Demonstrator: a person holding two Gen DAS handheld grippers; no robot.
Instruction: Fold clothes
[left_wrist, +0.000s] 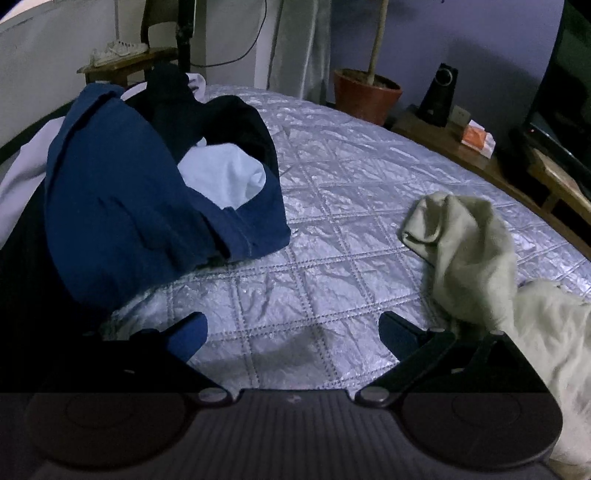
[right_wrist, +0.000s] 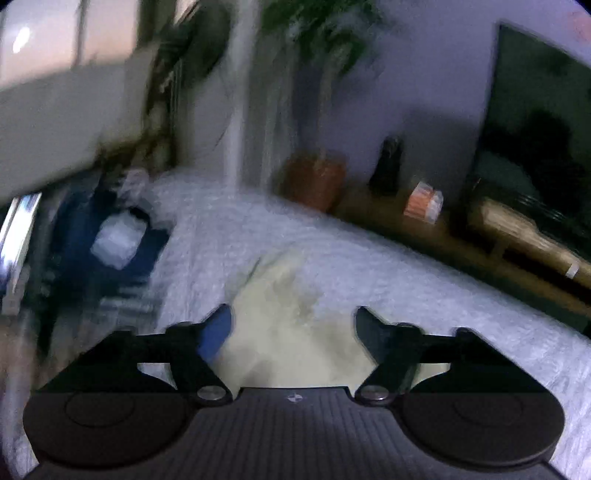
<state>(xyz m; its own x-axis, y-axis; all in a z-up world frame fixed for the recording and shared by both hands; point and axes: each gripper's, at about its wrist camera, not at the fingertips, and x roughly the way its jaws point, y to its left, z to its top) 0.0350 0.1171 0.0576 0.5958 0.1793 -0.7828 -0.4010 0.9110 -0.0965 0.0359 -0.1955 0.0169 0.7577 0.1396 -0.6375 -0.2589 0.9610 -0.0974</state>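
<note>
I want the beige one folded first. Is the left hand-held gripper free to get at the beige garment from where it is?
Probably yes. The left hand-held gripper is open and empty over bare quilt, and the beige garment lies just beside it, nothing between them.

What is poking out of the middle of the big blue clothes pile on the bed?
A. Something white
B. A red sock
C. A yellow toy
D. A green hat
A: in the left wrist view, a piece of white fabric sits in the hollow of the blue garment piled on the silver quilted bed cover; nothing red, yellow or green shows there.
</note>
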